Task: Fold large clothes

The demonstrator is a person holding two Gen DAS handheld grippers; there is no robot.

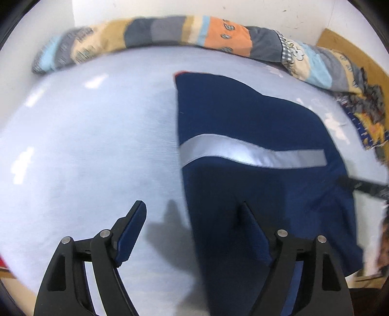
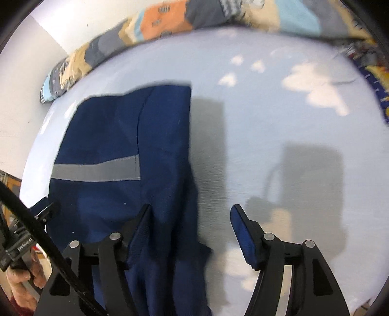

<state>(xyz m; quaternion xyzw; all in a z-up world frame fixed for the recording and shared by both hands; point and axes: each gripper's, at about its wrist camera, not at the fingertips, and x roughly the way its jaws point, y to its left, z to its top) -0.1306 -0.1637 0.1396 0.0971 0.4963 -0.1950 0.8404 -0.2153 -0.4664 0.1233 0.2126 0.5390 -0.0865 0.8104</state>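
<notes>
A dark blue garment [image 1: 255,136] with a grey reflective stripe [image 1: 252,153] lies folded on a pale blue bed sheet [image 1: 97,145].

In the left wrist view the left claw [image 1: 192,214] points steeply down with its jaws standing wide apart. The garment's straight left edge runs between the two fingers: the left finger is over bare sheet, the right finger is over the blue cloth, and neither pad presses on it.

In the right wrist view the right claw [image 2: 190,214] also has its jaws apart. Its left finger is over the garment's right part and its right finger over bare sheet, with the cloth's right edge running between them. A loose fold of blue cloth bunches low between the fingers, not pinched.

At the left edge of this view a hand [image 2: 22,284] holds the other tool's handle. A patchwork quilt [image 1: 170,31] lies bunched along the far edge of the bed against a white wall [image 1: 170,8].
</notes>
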